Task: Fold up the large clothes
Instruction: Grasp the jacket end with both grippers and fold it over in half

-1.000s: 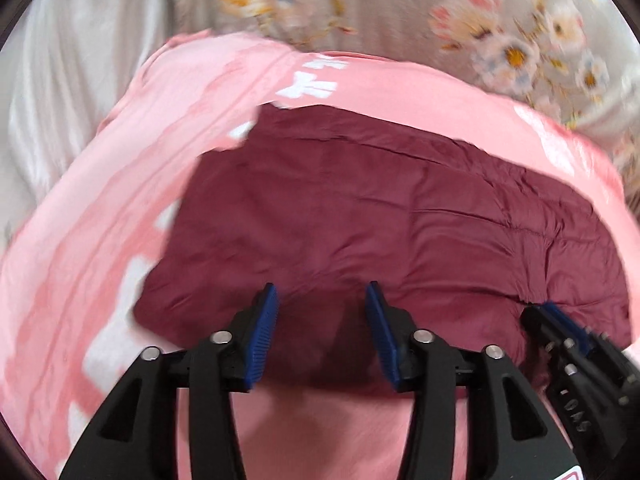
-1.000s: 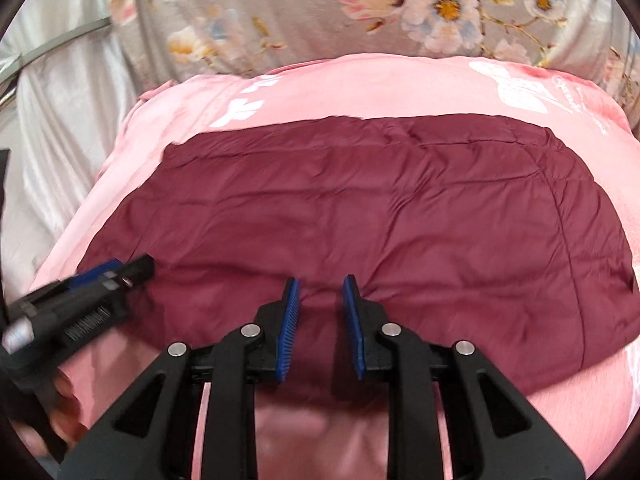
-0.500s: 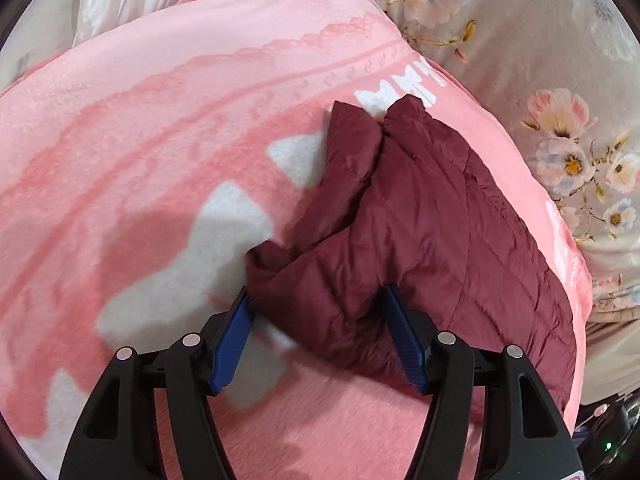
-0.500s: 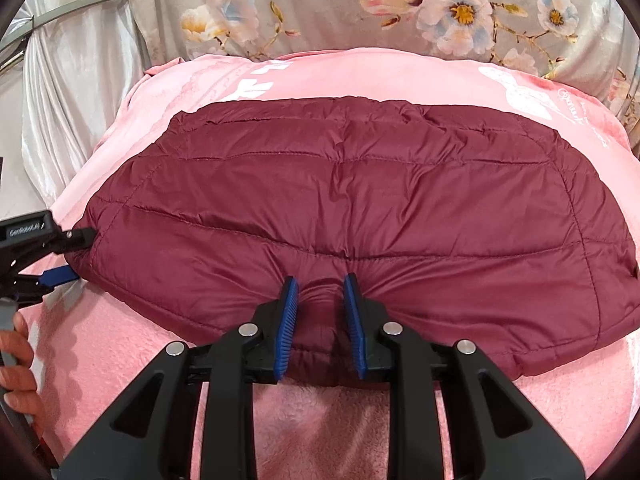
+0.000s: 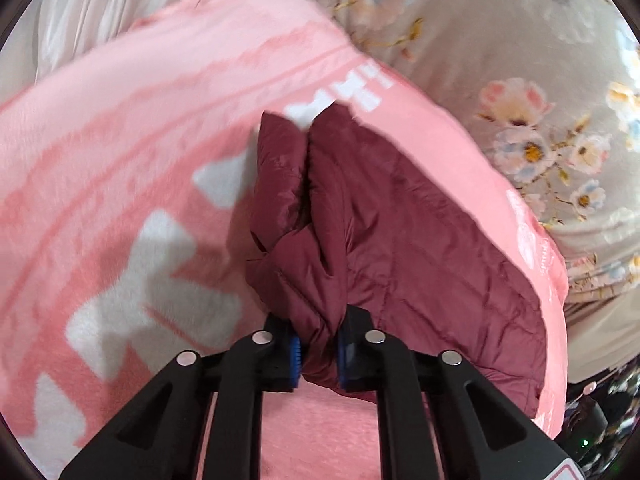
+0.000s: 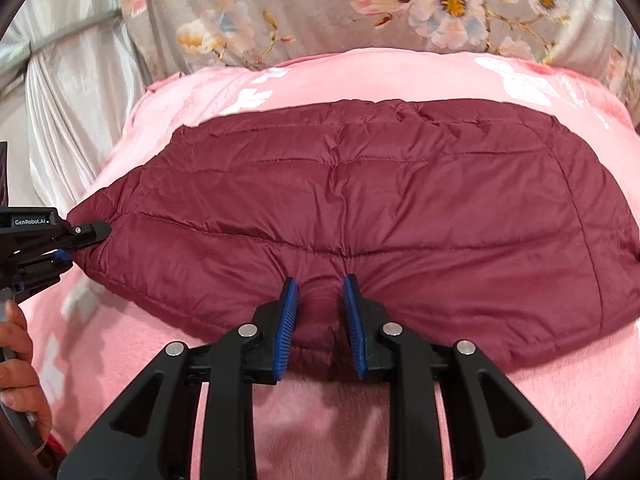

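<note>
Gripping the quilted maroon puffer jacket (image 6: 360, 208) at two places along its near edge, both tools are engaged with the garment. The left gripper (image 5: 316, 354) is closing its fingers on a bunched corner of the jacket, and fabric is seen pinched between the blue pads (image 5: 294, 354). The right gripper (image 6: 320, 320) is held partly closed on a tuck of the near hem, with padded fabric squeezed between its fingers. In the right wrist view, the left gripper is seen at the jacket's left corner, carried by a hand (image 6: 16, 364).

The jacket is laid across a pink blanket (image 6: 560, 400) with white patterns, spread on what appears to be a bed. It already looks compact, with no sleeves seen sticking out, so some folding is judged to be done; at least one more fold is probably left, most likely by carrying the gripped edge over the rest. The final shape cannot be told yet.

Behind the blanket, a grey floral fabric (image 6: 320, 12) is draped, and a pale satin cloth (image 6: 80, 112) hangs at the left. Little else of the room is shown.
</note>
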`<action>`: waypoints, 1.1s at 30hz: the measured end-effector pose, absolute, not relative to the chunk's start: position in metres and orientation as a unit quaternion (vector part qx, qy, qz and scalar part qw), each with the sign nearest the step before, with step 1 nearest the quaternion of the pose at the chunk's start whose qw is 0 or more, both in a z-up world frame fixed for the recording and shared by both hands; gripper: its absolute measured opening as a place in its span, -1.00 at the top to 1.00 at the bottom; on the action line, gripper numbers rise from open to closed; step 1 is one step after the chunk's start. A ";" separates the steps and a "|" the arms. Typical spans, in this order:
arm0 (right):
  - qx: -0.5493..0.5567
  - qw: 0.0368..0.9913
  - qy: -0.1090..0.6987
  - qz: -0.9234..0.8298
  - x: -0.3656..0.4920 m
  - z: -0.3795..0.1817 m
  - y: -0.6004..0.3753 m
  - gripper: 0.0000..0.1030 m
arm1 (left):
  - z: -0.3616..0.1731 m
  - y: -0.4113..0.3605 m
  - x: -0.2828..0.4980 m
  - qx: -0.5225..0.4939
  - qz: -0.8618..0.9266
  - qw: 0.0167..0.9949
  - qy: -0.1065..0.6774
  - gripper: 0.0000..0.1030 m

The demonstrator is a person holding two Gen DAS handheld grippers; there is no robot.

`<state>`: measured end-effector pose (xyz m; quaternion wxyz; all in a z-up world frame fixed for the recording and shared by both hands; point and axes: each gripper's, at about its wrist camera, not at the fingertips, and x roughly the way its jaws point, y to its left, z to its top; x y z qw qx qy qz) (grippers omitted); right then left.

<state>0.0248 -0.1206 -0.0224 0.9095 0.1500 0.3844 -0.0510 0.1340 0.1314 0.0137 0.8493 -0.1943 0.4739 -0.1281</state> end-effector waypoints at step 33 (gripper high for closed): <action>0.232 0.886 0.384 -0.119 -0.075 0.026 -0.227 0.58 | 0.091 -0.101 0.061 -0.034 -0.377 0.809 0.450 0.43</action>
